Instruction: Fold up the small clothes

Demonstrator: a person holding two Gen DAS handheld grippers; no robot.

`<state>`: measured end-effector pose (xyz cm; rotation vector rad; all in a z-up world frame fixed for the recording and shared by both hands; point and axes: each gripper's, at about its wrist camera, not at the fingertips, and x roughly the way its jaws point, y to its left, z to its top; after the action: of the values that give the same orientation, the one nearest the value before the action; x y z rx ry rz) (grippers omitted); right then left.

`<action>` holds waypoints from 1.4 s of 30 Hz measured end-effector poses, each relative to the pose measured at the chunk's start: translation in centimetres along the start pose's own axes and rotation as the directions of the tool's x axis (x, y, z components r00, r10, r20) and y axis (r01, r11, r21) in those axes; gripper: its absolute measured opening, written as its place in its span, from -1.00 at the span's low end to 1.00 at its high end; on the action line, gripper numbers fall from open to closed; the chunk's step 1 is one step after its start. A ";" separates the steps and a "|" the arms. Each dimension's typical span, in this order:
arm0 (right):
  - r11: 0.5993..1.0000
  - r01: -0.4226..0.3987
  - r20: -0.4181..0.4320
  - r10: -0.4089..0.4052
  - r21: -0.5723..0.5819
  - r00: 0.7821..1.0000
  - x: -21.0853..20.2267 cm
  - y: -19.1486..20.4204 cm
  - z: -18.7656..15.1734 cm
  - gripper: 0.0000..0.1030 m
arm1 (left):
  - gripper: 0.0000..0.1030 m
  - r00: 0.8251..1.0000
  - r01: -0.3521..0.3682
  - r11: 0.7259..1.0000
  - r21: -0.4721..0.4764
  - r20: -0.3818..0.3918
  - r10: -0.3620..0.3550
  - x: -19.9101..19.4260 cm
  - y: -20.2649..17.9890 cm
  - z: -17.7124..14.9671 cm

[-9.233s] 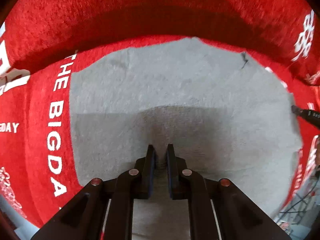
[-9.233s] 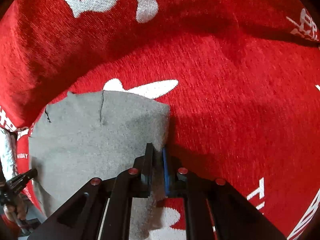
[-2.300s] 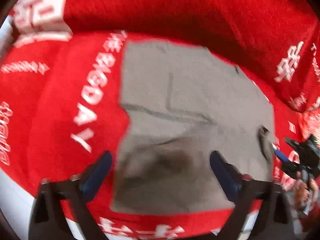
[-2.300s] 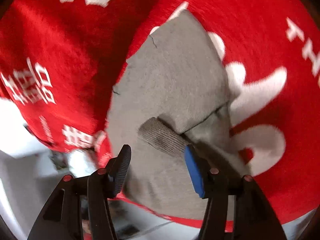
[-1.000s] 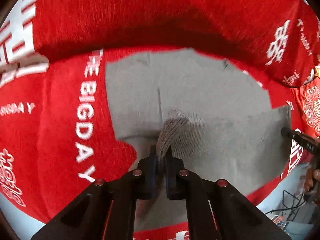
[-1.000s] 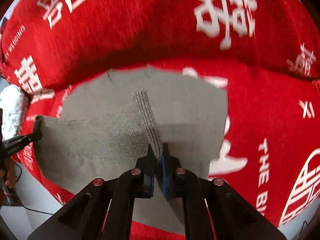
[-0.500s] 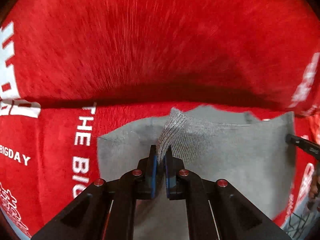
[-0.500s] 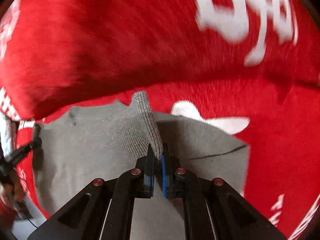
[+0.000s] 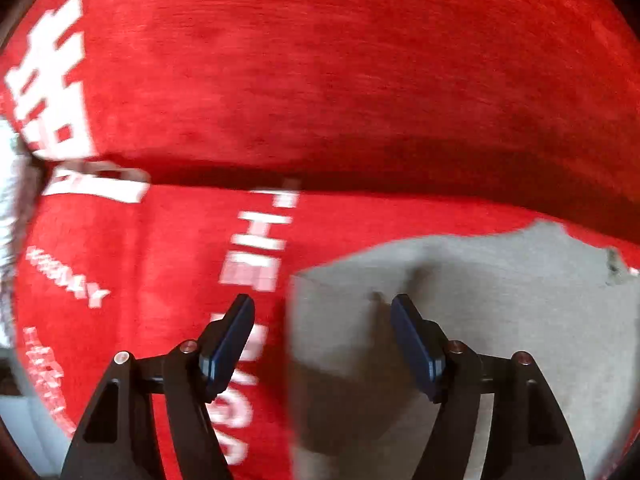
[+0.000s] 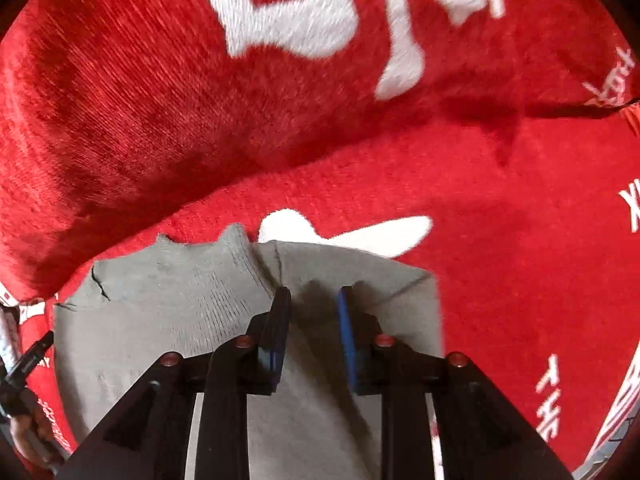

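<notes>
Now both grippers open over a grey garment lying flat on a red blanket with white lettering.

Left wrist view, left to right: white lettering runs down the left and centre of the frame; left gripper has jaws spreading wide, left pad over red blanket, right pad over grey cloth, nothing pinched; garment fills the lower right, its left edge between the pads, its long axis running out toward the right edge. Right wrist view: other gripper's tip and a hand at the lower left edge; garment spans lower left to centre right, long axis roughly left-right, a ribbed cuff-like point at its top edge aiming up-frame; right gripper has jaws parting a little, above the cloth, pads not squeezing it.
</notes>
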<state>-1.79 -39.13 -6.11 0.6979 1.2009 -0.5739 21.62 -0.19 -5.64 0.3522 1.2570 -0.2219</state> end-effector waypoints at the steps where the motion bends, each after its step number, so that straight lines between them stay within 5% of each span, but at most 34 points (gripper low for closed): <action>1: 1.000 -0.018 -0.001 0.018 0.005 1.000 -0.5 -0.2 -0.3 -0.50 | 0.40 1.000 -0.029 1.000 -0.004 0.000 0.029 -0.1 0.8 0.1; 6: 0.995 -0.096 -0.013 0.095 -0.014 0.995 -3.8 0.1 -4.1 -0.45 | 0.40 1.000 0.014 1.000 -0.015 -0.020 -0.015 -1.2 3.0 -1.3; 11: 0.980 -0.195 -0.081 0.198 0.050 0.977 -5.9 -1.6 -9.9 -0.45 | 0.40 0.986 0.148 0.989 0.000 -0.073 -0.148 -3.4 2.8 -5.2; 13: 0.958 -0.255 -0.120 0.270 0.130 0.955 -6.1 -3.8 -11.9 -0.23 | 0.40 0.971 0.208 0.978 -0.014 -0.117 -0.208 -3.9 3.3 -7.9; 15: 0.928 -0.293 -0.155 0.332 0.230 0.930 -5.9 -5.1 -14.8 0.06 | 0.40 0.958 0.247 0.968 -0.036 -0.144 -0.250 -4.3 3.7 -9.7; 19: 0.843 -0.309 -0.154 0.410 0.440 0.899 -5.2 -7.9 -19.8 0.06 | 0.40 0.907 0.352 0.930 -0.108 -0.206 -0.367 -5.0 4.1 -13.1; 22: 0.753 -0.335 -0.076 0.453 0.567 0.888 -4.3 -9.7 -20.9 0.06 | 0.40 0.890 0.385 0.917 -0.105 -0.222 -0.399 -5.4 3.2 -14.6; 24: 0.697 -0.345 -0.027 0.463 0.629 0.886 -3.3 -10.3 -20.9 0.06 | 0.22 0.886 0.399 0.912 -0.094 -0.218 -0.410 -5.4 2.5 -15.0; 25: 0.678 -0.352 -0.010 0.468 0.645 0.884 -3.0 -10.4 -20.7 0.05 | -0.06 0.878 0.414 0.906 -0.089 -0.222 -0.423 -5.2 2.0 -15.0; 26: 0.676 -0.349 -0.008 0.465 0.648 0.885 -2.8 -10.3 -20.4 -0.28 | -0.27 0.877 0.413 0.906 -0.089 -0.232 -0.422 -4.7 1.8 -14.8; 27: 0.698 -0.334 -0.025 0.450 0.634 0.893 -2.8 -10.1 -19.7 -0.83 | -0.40 0.877 0.408 0.909 -0.089 -0.238 -0.417 -4.3 1.6 -14.5; 28: 0.731 -0.320 -0.046 0.432 0.603 0.901 -3.1 -9.8 -19.1 -0.84 | -0.66 0.874 0.407 0.909 -0.088 -0.250 -0.416 -3.8 1.3 -14.4; 30: 0.822 -0.300 -0.078 0.382 0.484 0.921 -4.3 -8.5 -17.9 -0.85 | -0.71 0.872 0.413 0.906 -0.089 -0.249 -0.422 -3.7 1.2 -14.4; 33: 0.897 -0.268 -0.108 0.323 0.351 0.940 -5.5 -8.1 -17.5 -0.85 | -0.84 0.879 0.422 0.906 -0.045 -0.226 -0.420 -5.0 1.3 -14.6; 39: 0.900 -0.237 -0.158 0.311 0.365 0.937 -3.5 -10.6 -18.7 -0.84 | -0.86 0.906 0.353 0.936 0.003 -0.250 -0.341 -4.3 0.8 -16.5; 42: 0.926 -0.205 -0.202 0.277 0.317 0.939 -4.2 -9.9 -18.5 -0.80 | -0.85 0.907 0.348 0.937 -0.017 -0.249 -0.341 -4.5 1.3 -17.1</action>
<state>-21.85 -31.73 -7.65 1.1809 1.2434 -0.4693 5.60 7.35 -5.74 0.1809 1.5635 -0.5116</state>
